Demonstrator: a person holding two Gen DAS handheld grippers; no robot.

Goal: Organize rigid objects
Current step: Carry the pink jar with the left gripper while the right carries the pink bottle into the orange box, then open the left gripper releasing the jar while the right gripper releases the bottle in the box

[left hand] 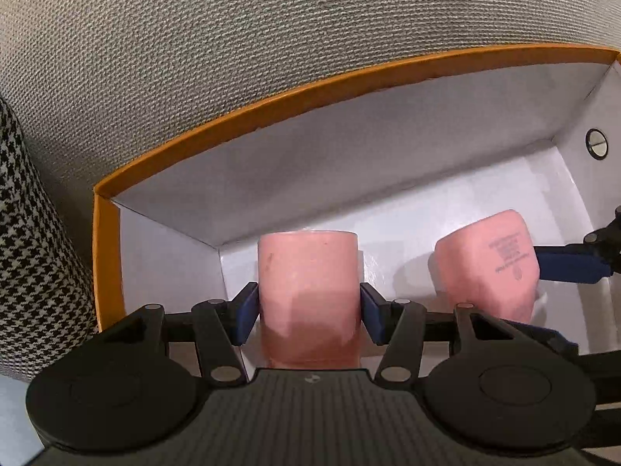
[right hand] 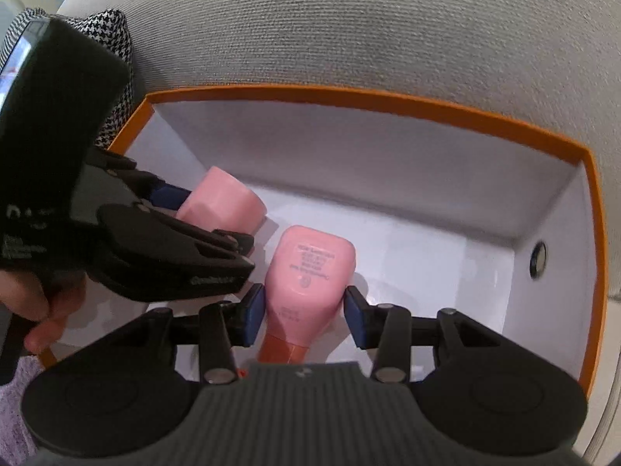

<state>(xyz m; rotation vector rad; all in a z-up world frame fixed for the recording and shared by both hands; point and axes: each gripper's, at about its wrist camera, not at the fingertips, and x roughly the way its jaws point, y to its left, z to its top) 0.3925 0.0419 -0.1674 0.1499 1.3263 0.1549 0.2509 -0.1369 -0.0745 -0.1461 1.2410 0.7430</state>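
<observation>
While a grey woven fabric surface [left hand: 271,39] fills the background, an open cardboard box with an orange rim and white inside [right hand: 388,178] rests on it, beside a black-and-white houndstooth cushion [left hand: 35,233]. Both tools reach down into the box. The left gripper [left hand: 308,312] has its blue pads [left hand: 248,312] pressed on either side of a pink cylindrical plastic container [left hand: 308,272], roughly half open around it. The right gripper [right hand: 304,316] clamps a pink flat-ended plastic bottle [right hand: 310,272], printed base pointing away, jaws narrower. The two pink items sit side by side over the box floor.
</observation>
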